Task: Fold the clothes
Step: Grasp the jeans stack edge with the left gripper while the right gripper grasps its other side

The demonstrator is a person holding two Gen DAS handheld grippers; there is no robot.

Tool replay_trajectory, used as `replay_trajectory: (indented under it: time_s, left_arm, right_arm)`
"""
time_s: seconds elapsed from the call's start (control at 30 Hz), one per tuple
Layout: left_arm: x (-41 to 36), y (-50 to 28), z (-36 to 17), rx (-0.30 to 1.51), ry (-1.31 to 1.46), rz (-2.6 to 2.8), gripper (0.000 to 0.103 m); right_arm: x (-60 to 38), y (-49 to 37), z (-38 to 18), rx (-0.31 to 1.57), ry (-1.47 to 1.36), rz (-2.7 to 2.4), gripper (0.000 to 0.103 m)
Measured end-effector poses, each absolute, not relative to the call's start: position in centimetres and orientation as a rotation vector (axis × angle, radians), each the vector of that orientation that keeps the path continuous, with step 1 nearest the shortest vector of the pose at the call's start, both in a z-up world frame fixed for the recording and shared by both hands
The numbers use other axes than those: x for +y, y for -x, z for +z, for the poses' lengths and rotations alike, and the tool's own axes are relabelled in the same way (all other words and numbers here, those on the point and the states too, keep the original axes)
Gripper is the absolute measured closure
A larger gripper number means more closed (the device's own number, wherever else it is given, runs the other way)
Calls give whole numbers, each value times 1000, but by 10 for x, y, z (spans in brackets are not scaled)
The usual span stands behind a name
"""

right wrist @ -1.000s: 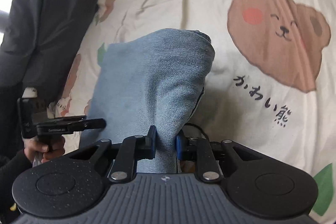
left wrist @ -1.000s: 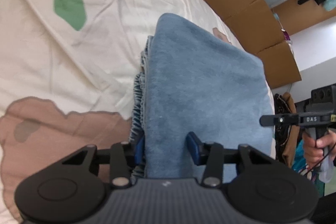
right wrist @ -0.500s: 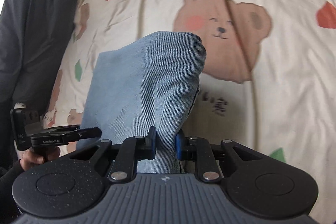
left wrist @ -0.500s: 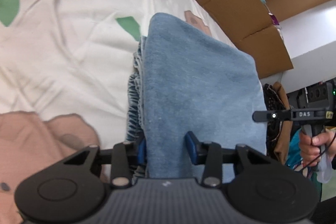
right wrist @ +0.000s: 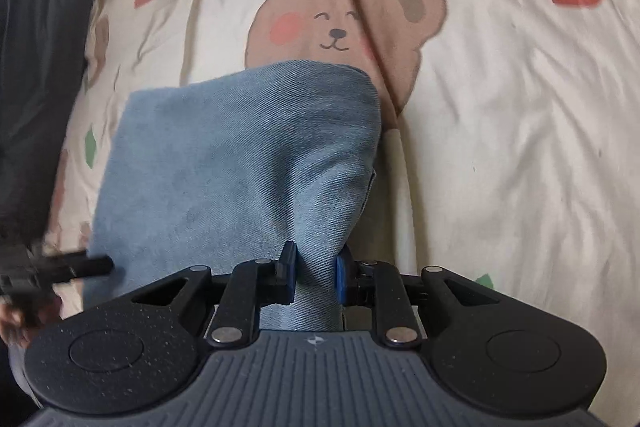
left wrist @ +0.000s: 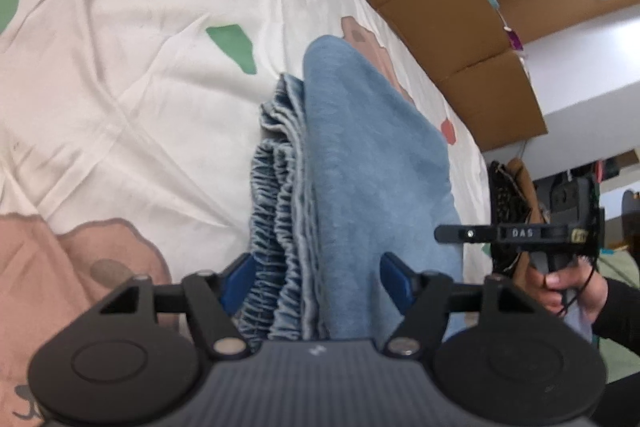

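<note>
- Cream bedsheet printed with brown bears carries folded light-blue denim trousers.
- Left gripper: jaws just opened, straddling the elastic waistband.
- Right gripper: clamped on denim.

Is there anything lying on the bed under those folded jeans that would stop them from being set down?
Nothing visible does. The bear-print sheet around the folded jeans shows only wrinkles. The right gripper pinches the denim; the left gripper has just been opening, with the waistband between its jaws. The spot directly beneath the jeans is hidden.

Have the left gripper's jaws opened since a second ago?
Yes. The left gripper has just been opening; its pads now stand clear of the folded jeans between them.
</note>
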State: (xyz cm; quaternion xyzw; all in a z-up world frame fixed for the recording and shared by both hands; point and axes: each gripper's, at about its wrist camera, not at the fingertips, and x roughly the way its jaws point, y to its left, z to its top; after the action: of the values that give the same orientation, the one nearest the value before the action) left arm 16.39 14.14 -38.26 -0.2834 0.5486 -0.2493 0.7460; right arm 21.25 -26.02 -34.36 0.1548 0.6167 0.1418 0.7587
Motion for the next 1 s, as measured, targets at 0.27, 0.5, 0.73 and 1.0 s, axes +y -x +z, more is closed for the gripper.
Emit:
replay_trajectory:
  time_s: [0.27, 0.5, 0.73, 1.0]
  left_arm:
    - [135, -176, -399, 1213, 667, -582, 26]
    - [127, -197, -417, 1228, 757, -630, 28]
    - [123, -207, -413, 1254, 749, -656, 48]
    - [121, -220, -415, 1330, 728, -685, 44]
  right_arm:
    - [-261, -214, -347, 1355, -327, 305, 80]
    - [-266, -214, -353, 1375, -370, 326, 70]
    - [-272, -208, -368, 1406, -501, 342, 53]
    - [-280, -190, -384, 1362, -652, 391, 47]
